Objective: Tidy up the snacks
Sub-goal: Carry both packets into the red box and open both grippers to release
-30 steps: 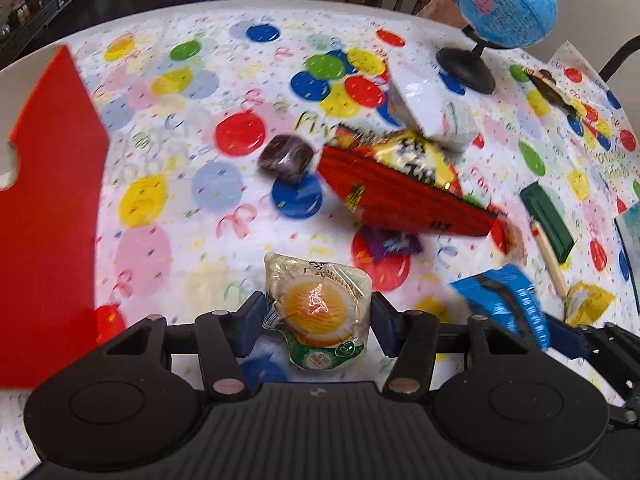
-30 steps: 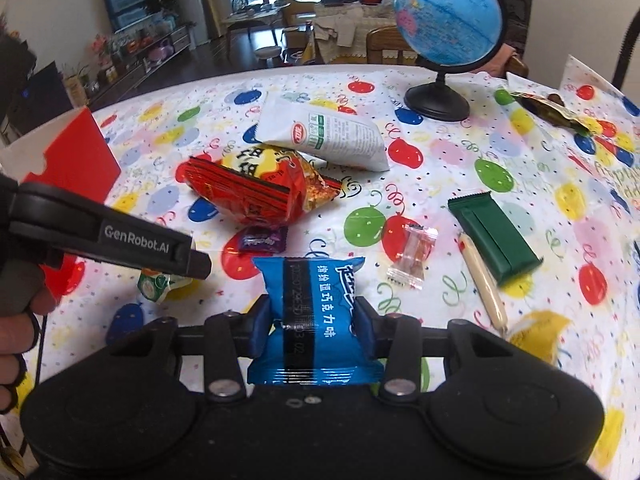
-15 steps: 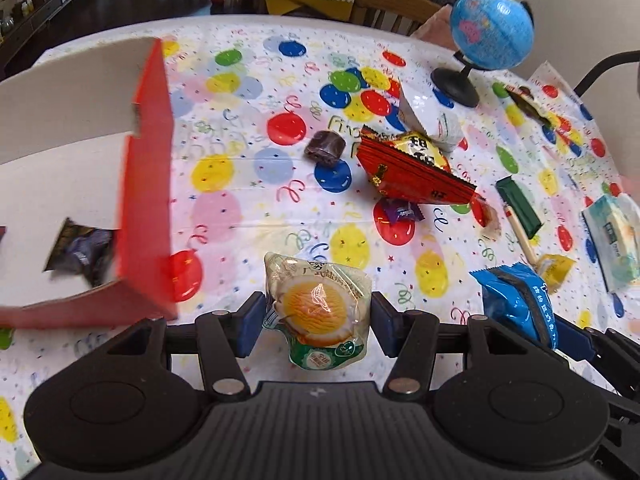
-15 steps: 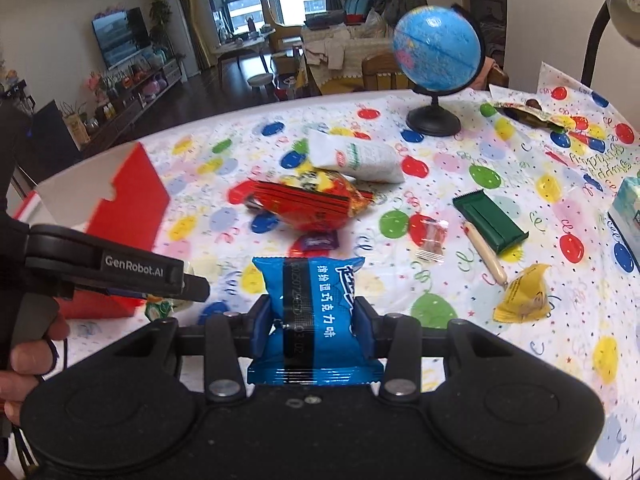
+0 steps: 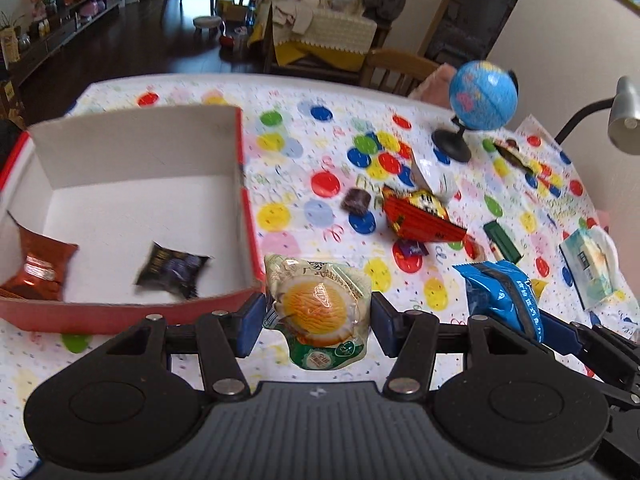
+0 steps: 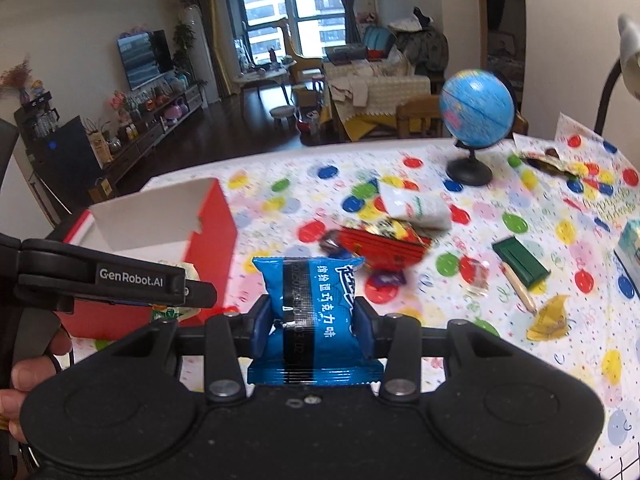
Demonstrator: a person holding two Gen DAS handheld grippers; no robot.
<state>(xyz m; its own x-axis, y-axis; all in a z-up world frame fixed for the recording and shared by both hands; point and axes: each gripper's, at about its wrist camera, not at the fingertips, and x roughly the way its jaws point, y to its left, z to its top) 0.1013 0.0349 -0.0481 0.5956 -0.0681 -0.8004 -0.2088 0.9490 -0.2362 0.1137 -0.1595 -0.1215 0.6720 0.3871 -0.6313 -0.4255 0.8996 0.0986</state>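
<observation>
Presently, left gripper (image 5: 316, 322): pinching egg packet (image 5: 318, 312), soft, slippery; grip mid-pouch.
Right gripper (image 6: 314, 322): pinching blue packet (image 6: 310, 300), light, crinkly.

Bright snack wrappers over a confetti-dotted tablecloth

The tablecloth (image 5: 304, 128) is white with red, blue, yellow and green dots and small streamers. The box (image 5: 224, 308) is red outside, white inside, holding a copper-red packet (image 5: 38, 268) and a black packet (image 5: 172, 270). The left gripper (image 5: 318, 316), black with blue pads, frames a clear pouch (image 5: 318, 312) with an orange-yellow centre and green base. The right gripper (image 6: 310, 320) has a blue packet (image 6: 310, 280) with a black band and white characters. The globe (image 6: 476, 110) is blue on a black stand.
</observation>
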